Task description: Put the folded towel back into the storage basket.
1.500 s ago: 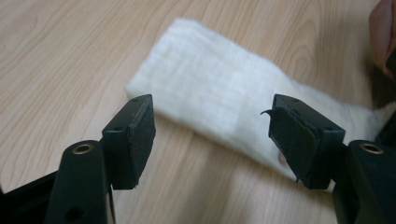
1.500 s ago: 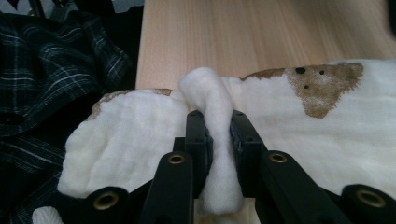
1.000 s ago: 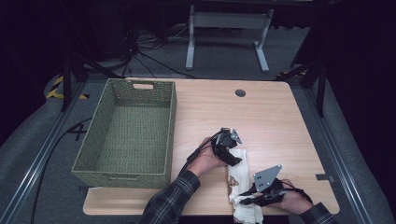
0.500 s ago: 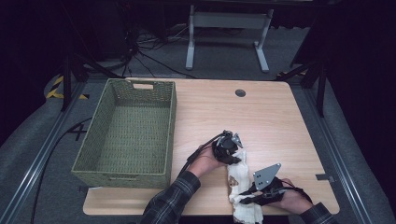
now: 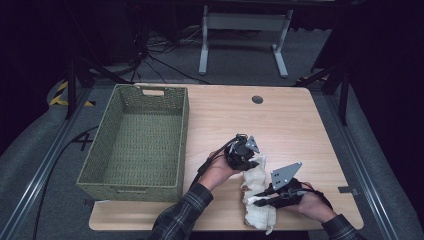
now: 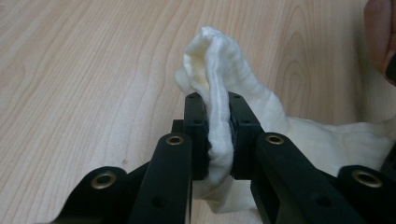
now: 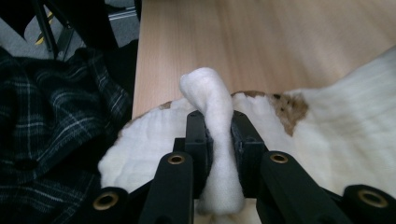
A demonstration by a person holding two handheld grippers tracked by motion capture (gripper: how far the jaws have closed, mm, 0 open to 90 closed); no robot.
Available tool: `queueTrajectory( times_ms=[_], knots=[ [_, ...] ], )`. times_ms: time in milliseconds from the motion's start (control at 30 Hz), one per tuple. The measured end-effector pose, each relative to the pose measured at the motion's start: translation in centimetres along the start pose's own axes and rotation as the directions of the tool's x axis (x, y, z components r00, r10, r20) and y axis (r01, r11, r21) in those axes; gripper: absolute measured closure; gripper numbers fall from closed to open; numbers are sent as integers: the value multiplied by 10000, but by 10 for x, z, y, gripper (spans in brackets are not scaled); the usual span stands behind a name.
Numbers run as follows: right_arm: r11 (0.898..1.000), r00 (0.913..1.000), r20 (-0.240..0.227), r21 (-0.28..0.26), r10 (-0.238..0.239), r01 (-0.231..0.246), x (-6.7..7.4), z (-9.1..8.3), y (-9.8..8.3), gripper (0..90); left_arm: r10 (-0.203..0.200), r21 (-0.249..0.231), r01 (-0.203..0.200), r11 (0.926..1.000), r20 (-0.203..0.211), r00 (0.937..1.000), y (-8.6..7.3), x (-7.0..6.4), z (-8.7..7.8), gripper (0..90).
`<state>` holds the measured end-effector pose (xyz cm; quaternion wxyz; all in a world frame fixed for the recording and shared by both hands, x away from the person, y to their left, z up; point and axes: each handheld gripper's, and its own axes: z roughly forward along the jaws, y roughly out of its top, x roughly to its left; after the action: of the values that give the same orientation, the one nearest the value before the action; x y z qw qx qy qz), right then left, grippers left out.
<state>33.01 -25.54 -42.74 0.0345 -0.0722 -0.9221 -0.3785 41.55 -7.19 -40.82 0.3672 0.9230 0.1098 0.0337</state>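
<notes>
step: both-ends pickup of white cloth (image 5: 256,192), lower right of centre on the counter (image 5: 290,125) | left tongs (image 6: 218,135): just closed, pinching a fold | right tongs (image 7: 219,140): pinching another fold | next, judged: lift both together, carry left toward the wicker basket (image 5: 100,170), keeping cloth clear of its rim

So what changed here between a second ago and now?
The left gripper has just been closing and now pinches a fold of the white cloth at its far end. The right gripper stays clamped on the cloth's near end. The cloth remains near the table's front edge; the green basket hasn't moved.
</notes>
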Motion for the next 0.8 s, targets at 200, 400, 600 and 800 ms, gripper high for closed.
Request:
queueTrajectory(
  times_ms=[200,400,600,800],
  knots=[
    [9989,9993,307,-395,-221,233,-9,-13,24,802,-160,-220,152,9996,-367,9992,9,-1,-26,812],
    [9979,9979,455,-444,-452,472,-14,-19,46,802,-386,-389,365,9986,-557,9977,20,-1,-53,813],
    [9955,9959,590,-606,-691,727,-18,-27,74,803,-548,-351,516,9981,-965,9938,25,3,-82,814],
    [9941,9943,671,-644,-832,875,-25,-31,97,803,-692,-510,642,9966,-1049,9921,24,14,-106,813]
  ],
)
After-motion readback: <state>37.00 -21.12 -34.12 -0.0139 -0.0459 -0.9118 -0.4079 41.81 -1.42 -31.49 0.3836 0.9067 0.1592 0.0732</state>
